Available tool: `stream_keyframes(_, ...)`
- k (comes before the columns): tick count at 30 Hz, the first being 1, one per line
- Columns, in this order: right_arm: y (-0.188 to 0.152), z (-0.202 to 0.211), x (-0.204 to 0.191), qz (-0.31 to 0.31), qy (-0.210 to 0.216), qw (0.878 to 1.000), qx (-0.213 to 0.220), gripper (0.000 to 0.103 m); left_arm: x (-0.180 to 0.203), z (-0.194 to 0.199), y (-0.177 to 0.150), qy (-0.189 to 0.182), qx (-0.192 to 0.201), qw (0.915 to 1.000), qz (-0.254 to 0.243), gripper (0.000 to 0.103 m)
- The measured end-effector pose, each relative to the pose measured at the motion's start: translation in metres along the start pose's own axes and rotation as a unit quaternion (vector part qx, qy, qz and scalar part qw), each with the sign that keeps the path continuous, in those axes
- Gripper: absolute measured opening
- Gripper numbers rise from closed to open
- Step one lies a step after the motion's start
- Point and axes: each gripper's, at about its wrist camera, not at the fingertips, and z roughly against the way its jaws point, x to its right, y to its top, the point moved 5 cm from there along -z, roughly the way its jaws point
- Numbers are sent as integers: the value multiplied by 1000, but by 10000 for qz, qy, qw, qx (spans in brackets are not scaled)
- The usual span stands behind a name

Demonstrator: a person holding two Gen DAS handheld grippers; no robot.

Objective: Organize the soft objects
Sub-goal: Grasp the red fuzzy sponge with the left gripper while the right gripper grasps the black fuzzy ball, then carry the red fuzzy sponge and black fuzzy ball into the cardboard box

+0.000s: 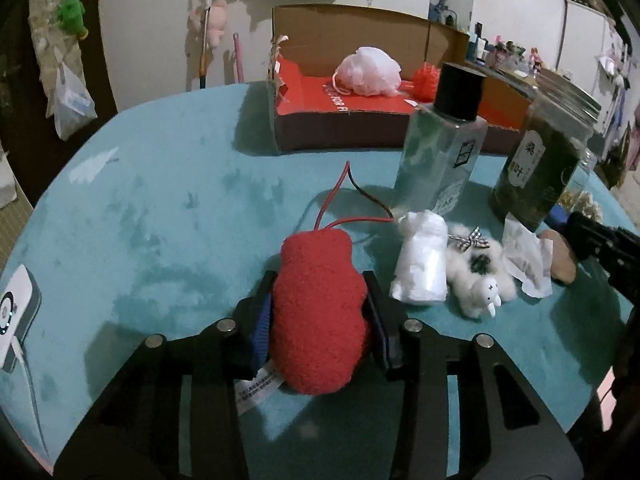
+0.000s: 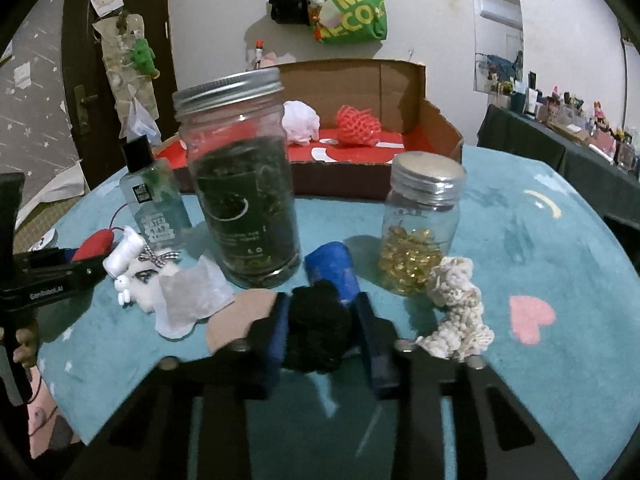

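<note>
My left gripper (image 1: pixel 320 304) is shut on a red fuzzy plush (image 1: pixel 318 312) with a red cord, just above the teal table. It also shows at the left of the right wrist view (image 2: pixel 94 244). My right gripper (image 2: pixel 322 320) is shut on a black fluffy scrunchie (image 2: pixel 318 326). A cardboard box (image 1: pixel 360 28) with a red floor stands at the back and holds a pale pink mesh puff (image 1: pixel 368 72) and an orange-red mesh puff (image 2: pixel 356 126). A white fluffy toy (image 1: pixel 480 280) with a checked bow lies right of the red plush. A cream knitted scrunchie (image 2: pixel 456 308) lies right of my right gripper.
A clear bottle with a black cap (image 1: pixel 444 140), a large jar of dark leaves (image 2: pixel 240 196) and a small jar of yellow capsules (image 2: pixel 420 224) stand mid-table. A white roll (image 1: pixel 422 256), a paper sachet (image 2: pixel 192 300), a blue roll (image 2: pixel 334 272) and a tan pad (image 2: pixel 236 316) lie nearby.
</note>
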Motion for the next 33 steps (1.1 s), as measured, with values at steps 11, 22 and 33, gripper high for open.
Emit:
stream_keyframes(11, 4, 20, -3, 40, 107, 9997, 238, 28, 21, 42, 2, -63, 545, 9985, -84, 36)
stream_keyframes(22, 6, 44, -4, 42, 173, 9985, 519, 28, 71, 90, 17, -650, 1247, 9894, -358, 36)
stream_keyframes(33, 1, 48, -15, 77, 392, 9976, 566, 28, 131, 59, 2, -1315, 842, 9857, -635, 36)
